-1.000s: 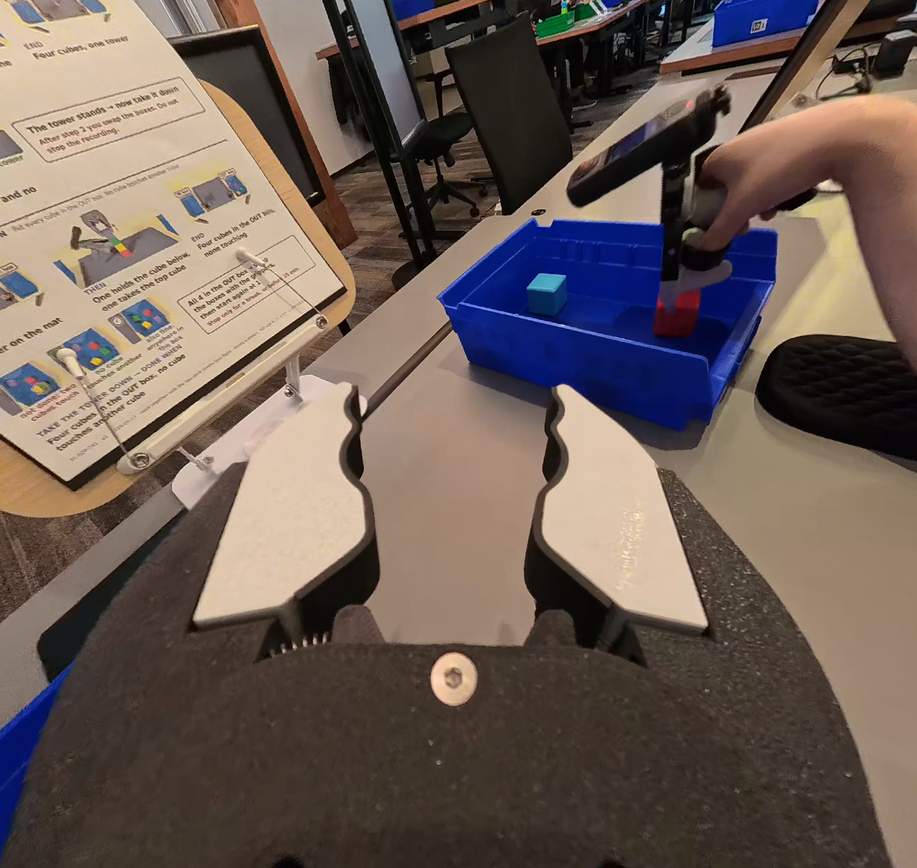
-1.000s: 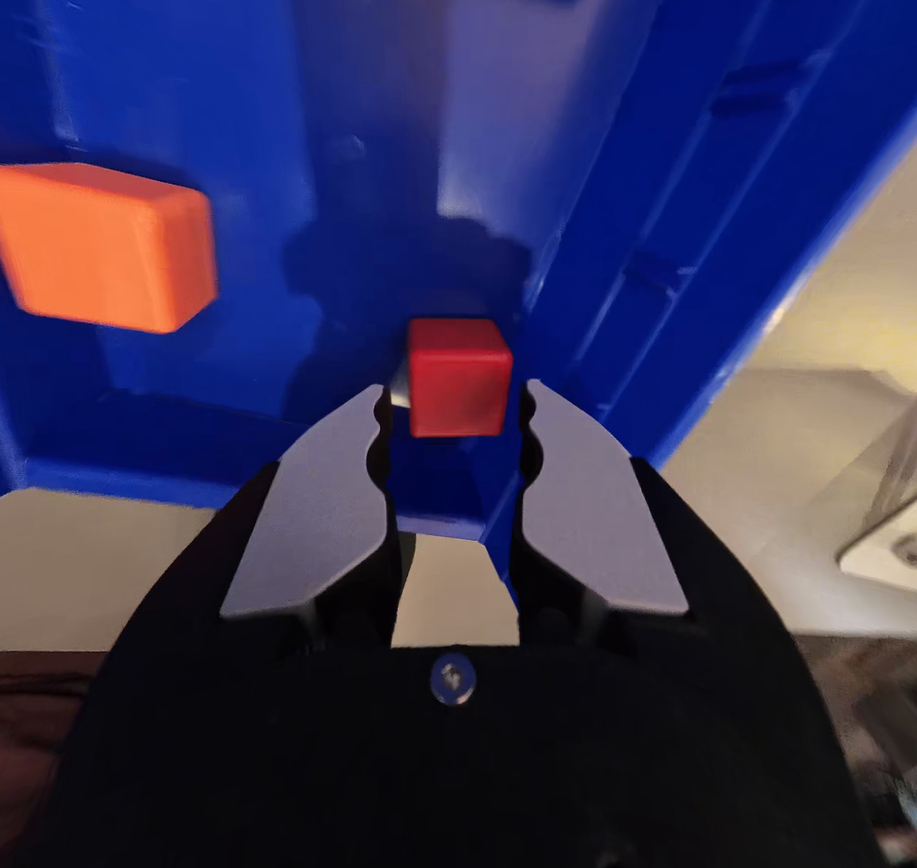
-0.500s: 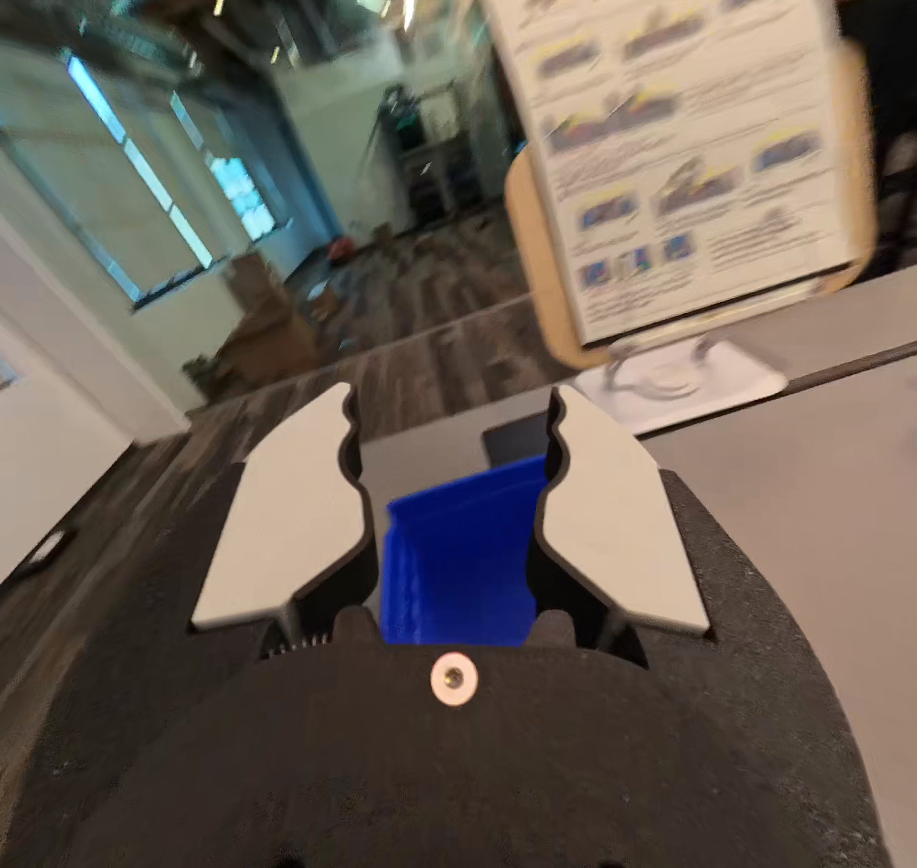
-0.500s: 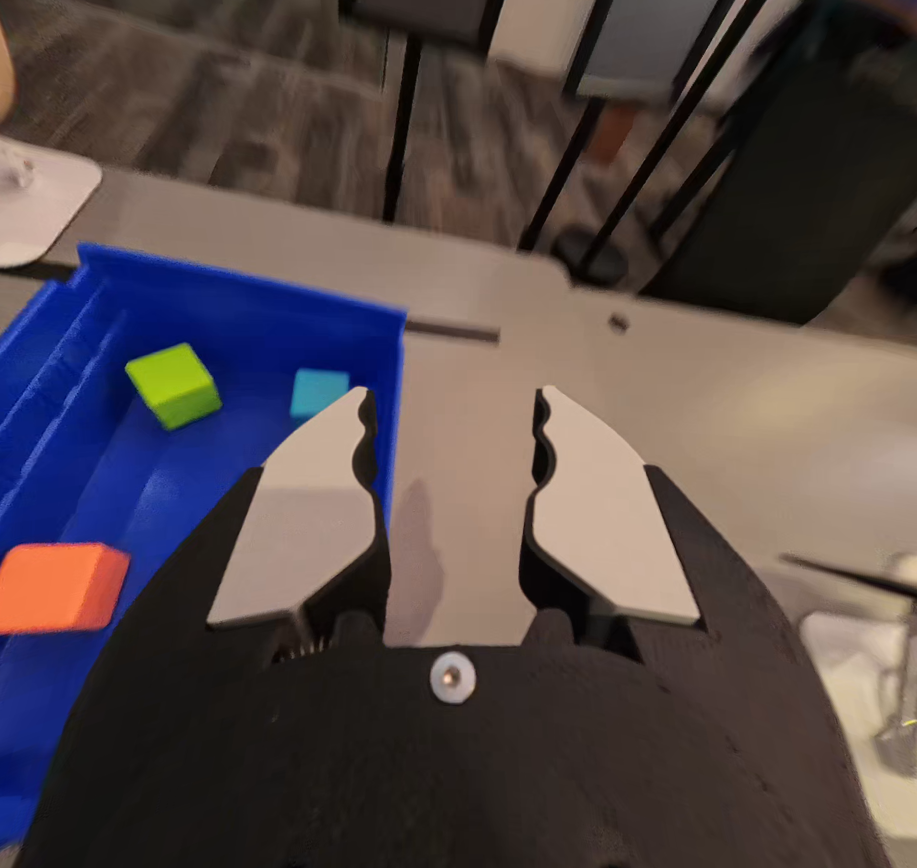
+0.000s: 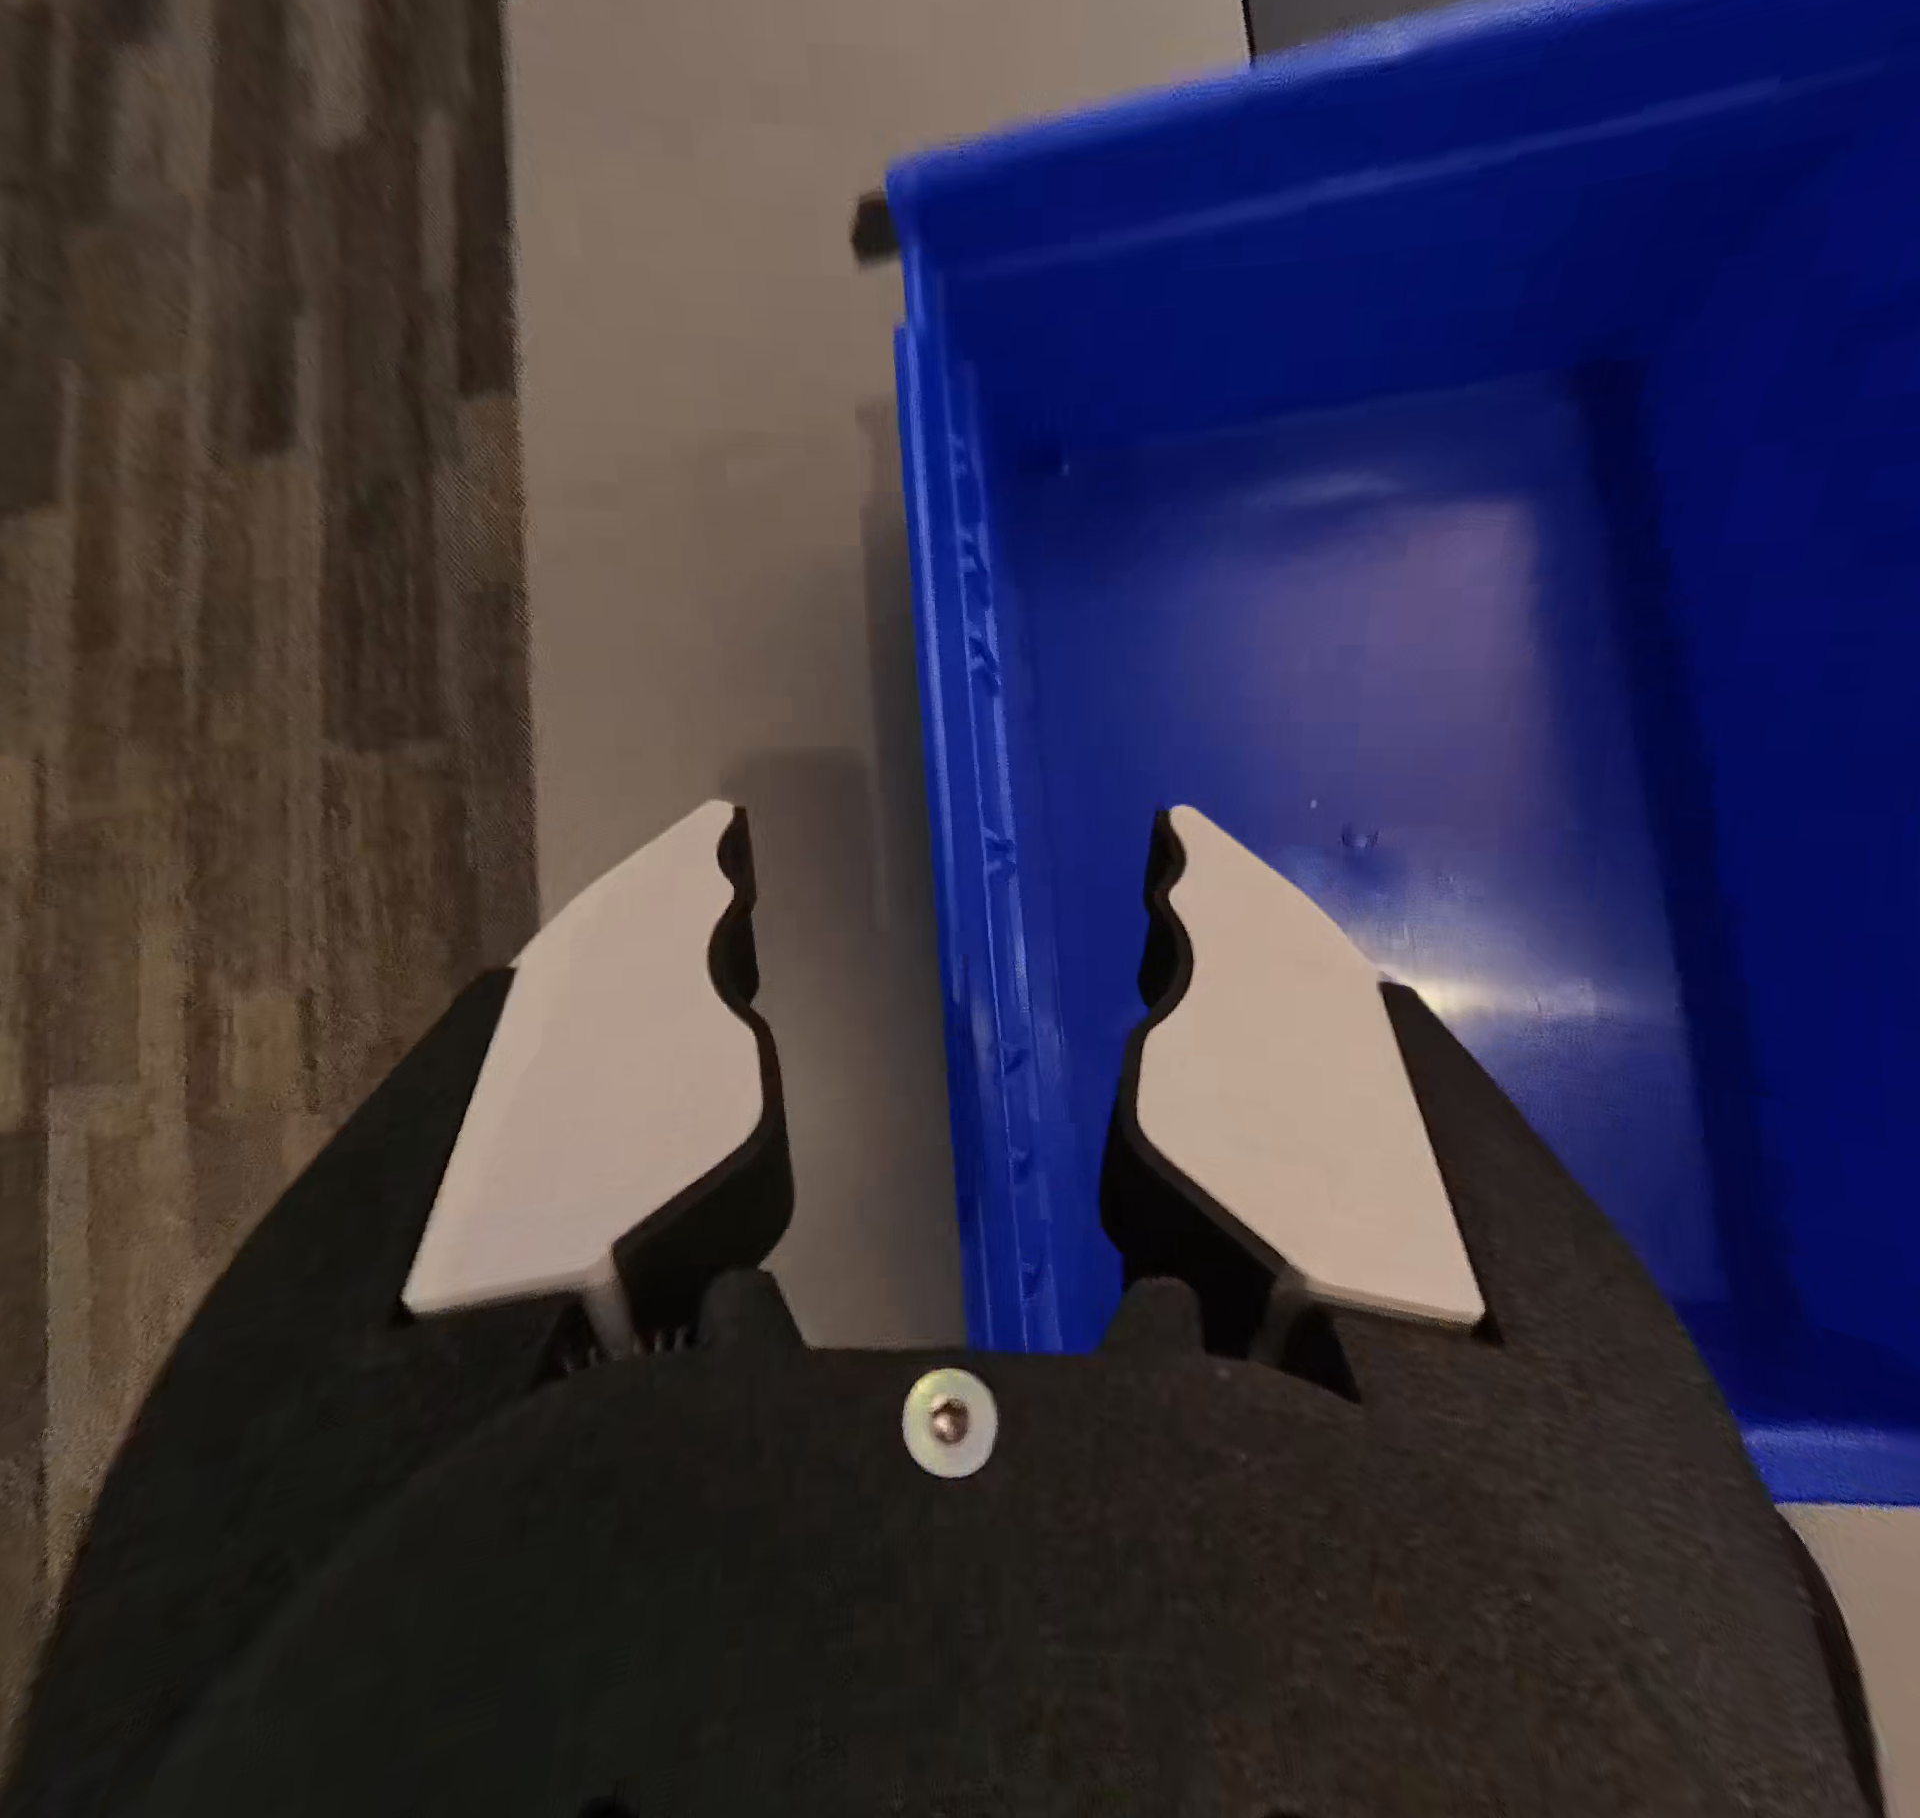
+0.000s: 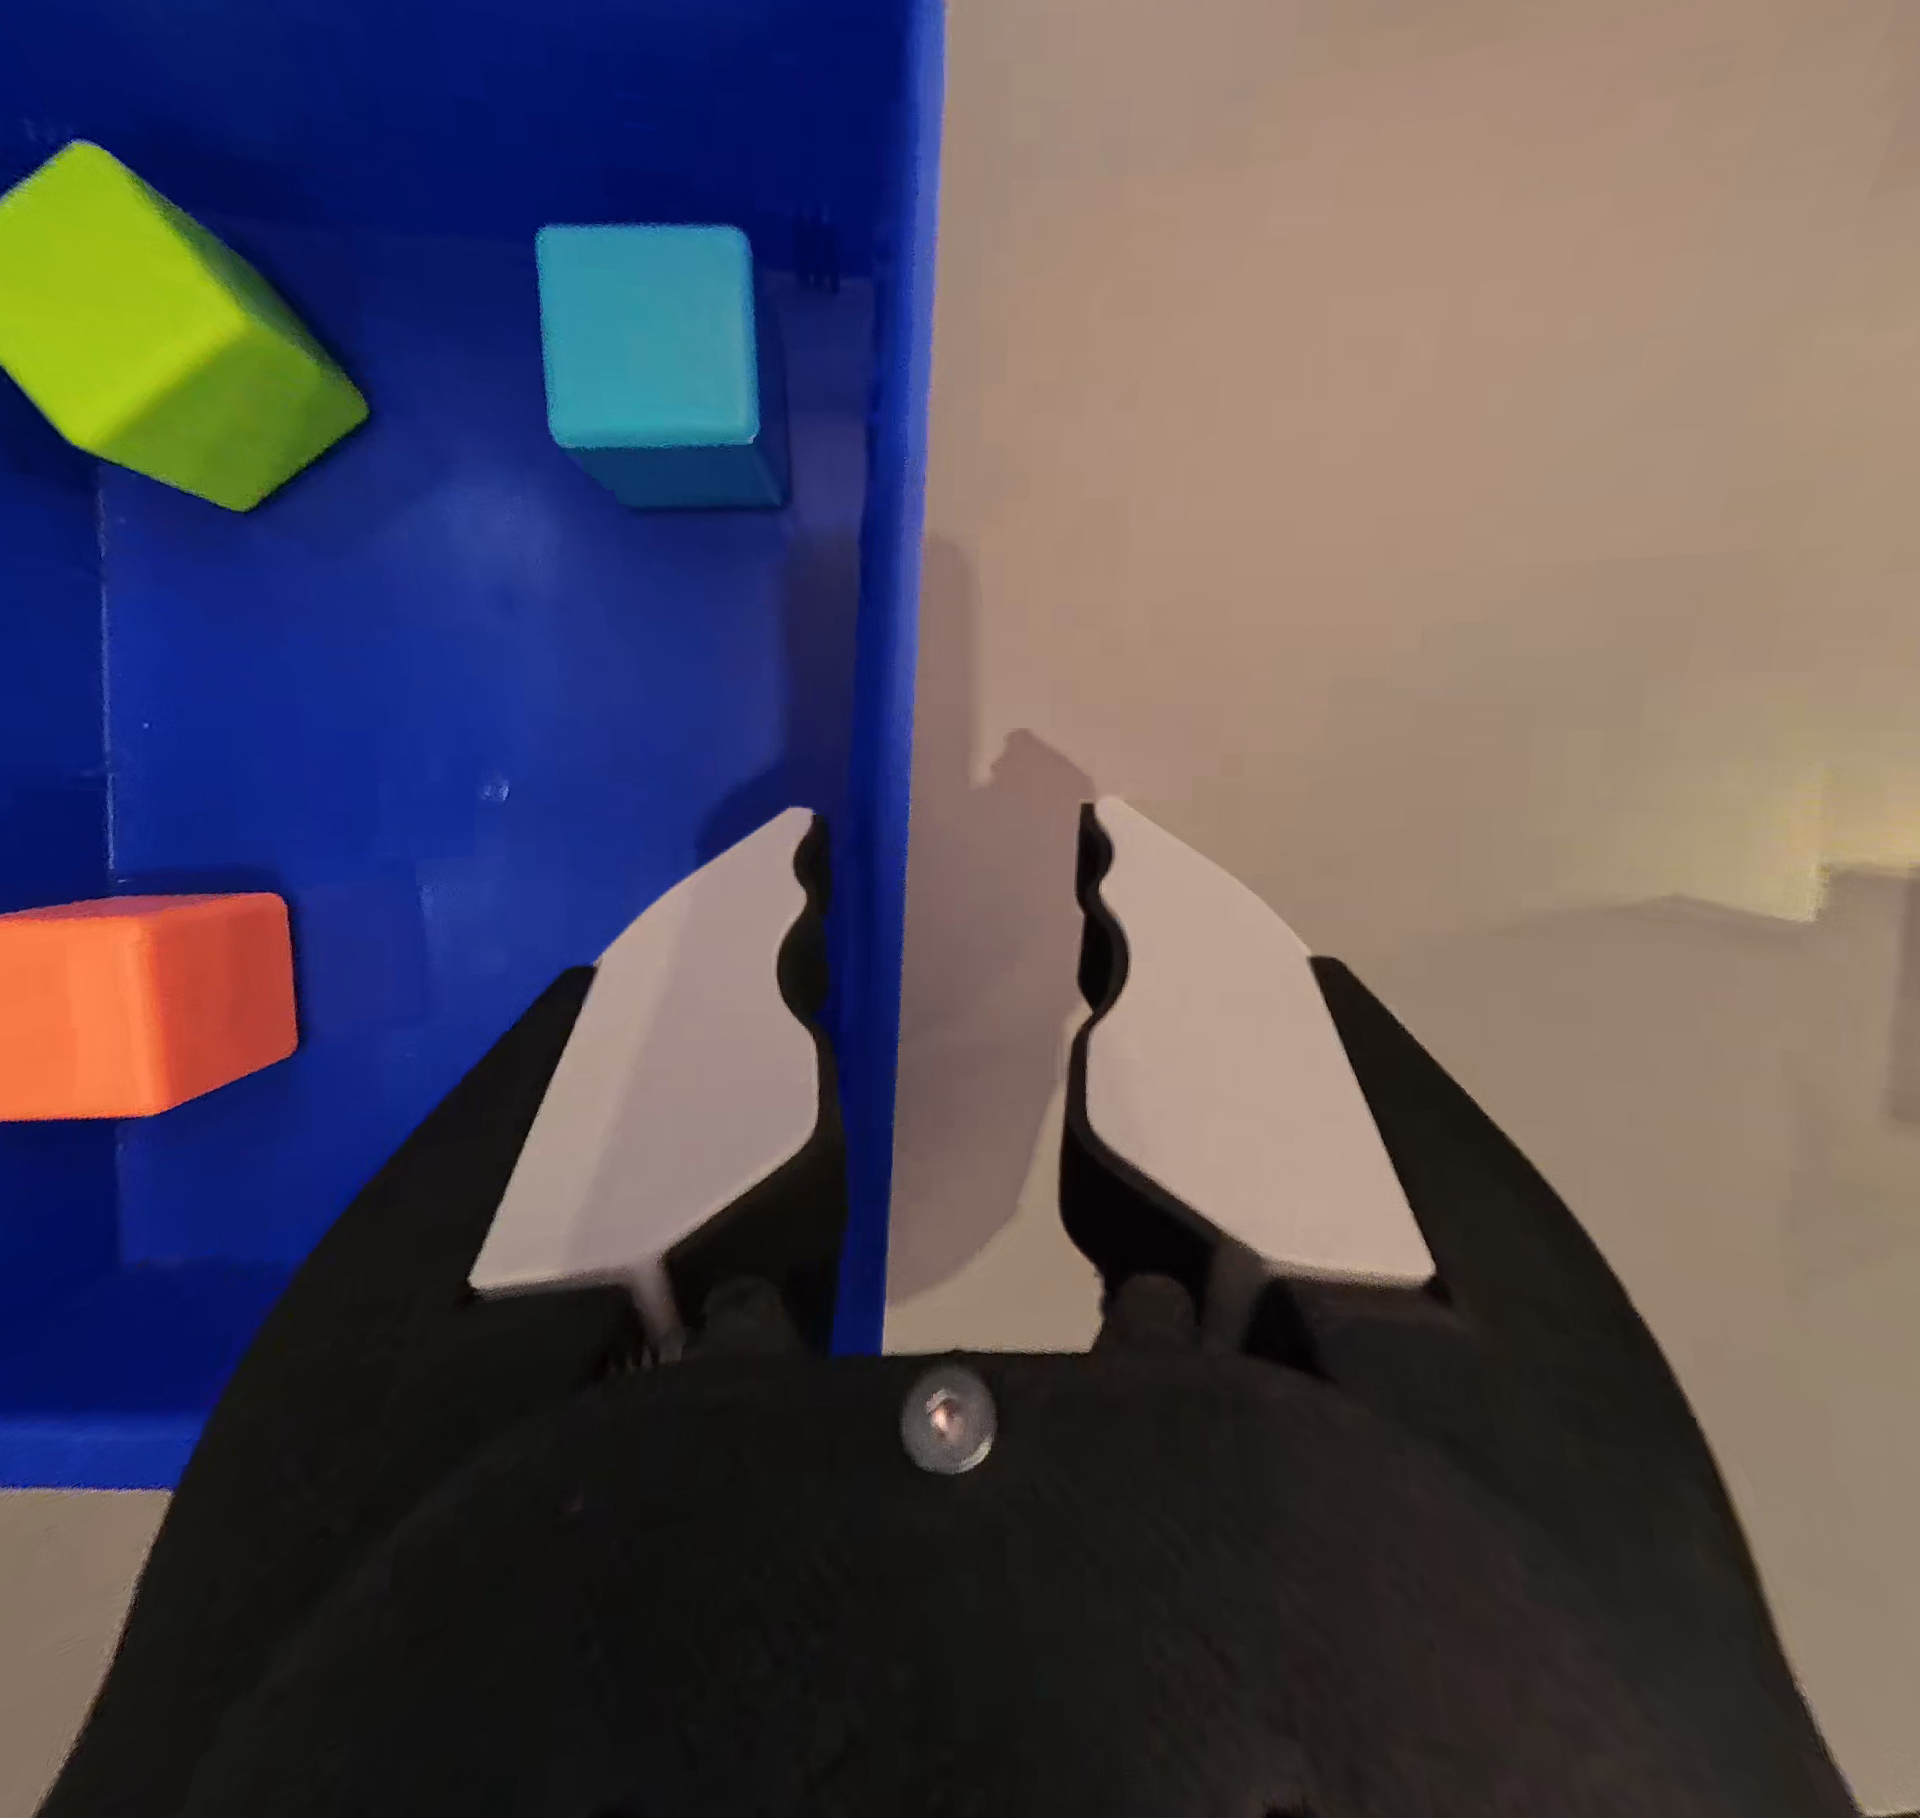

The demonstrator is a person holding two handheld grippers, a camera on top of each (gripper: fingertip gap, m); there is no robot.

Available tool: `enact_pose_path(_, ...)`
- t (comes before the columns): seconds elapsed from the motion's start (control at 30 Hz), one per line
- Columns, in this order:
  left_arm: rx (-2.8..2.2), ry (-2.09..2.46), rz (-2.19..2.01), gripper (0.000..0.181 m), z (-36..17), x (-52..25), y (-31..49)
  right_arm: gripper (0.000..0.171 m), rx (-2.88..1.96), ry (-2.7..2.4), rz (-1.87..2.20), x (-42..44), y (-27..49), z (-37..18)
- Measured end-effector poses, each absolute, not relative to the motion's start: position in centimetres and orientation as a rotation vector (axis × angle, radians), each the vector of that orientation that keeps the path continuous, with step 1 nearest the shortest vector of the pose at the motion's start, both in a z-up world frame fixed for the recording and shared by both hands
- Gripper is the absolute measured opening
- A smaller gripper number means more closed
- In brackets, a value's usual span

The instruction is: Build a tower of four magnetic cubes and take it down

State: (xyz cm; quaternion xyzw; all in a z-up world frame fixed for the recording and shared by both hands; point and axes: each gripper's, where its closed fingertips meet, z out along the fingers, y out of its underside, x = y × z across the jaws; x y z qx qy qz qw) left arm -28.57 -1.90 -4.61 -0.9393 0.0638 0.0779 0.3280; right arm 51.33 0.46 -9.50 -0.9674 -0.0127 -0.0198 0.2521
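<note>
My left gripper [image 5: 948, 823] is open and empty, its jaws on either side of the left wall of an empty blue bin [image 5: 1455, 688]. My right gripper [image 6: 948, 823] is open and empty, its jaws on either side of the right wall of another blue bin [image 6: 894, 521]. That bin holds a green cube [image 6: 156, 324], a teal cube [image 6: 655, 355] and an orange cube [image 6: 135, 999], all lying apart. The red cube is out of view.
Both bins stand on a grey table [image 6: 1403, 521]. In the left wrist view the table edge [image 5: 514, 521] runs close to the bin, with wood-pattern floor [image 5: 239, 625] beyond it on the left. The tips of one gripper are about 80 centimetres away from the tips of the other.
My right gripper has let go of the red cube and moved to the bin's right wall. My left gripper has swung left and tipped down over the wall of the empty bin.
</note>
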Motion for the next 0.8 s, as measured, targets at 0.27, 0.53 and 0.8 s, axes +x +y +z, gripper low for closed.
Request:
enact_pose_path(0.27, -2.709, 0.043, 0.039, 0.011, -9.6, -28.7, -3.1, 0.008, -2.702, -0.059, 0.146, 49.4, 0.2, -10.7)
enact_pose_path(0.53, -2.769, 0.251, 0.004, 0.009, -9.8, -24.4, -3.6, 0.008, -2.734, -0.25, 0.195, 46.4, -0.2, -10.7)
enact_pose_path(0.8, -2.759, 0.415, 0.097, 0.013, -9.9, -16.9, -2.1, 0.008, -2.81, -0.316, 0.222, 39.6, 0.2, -10.6)
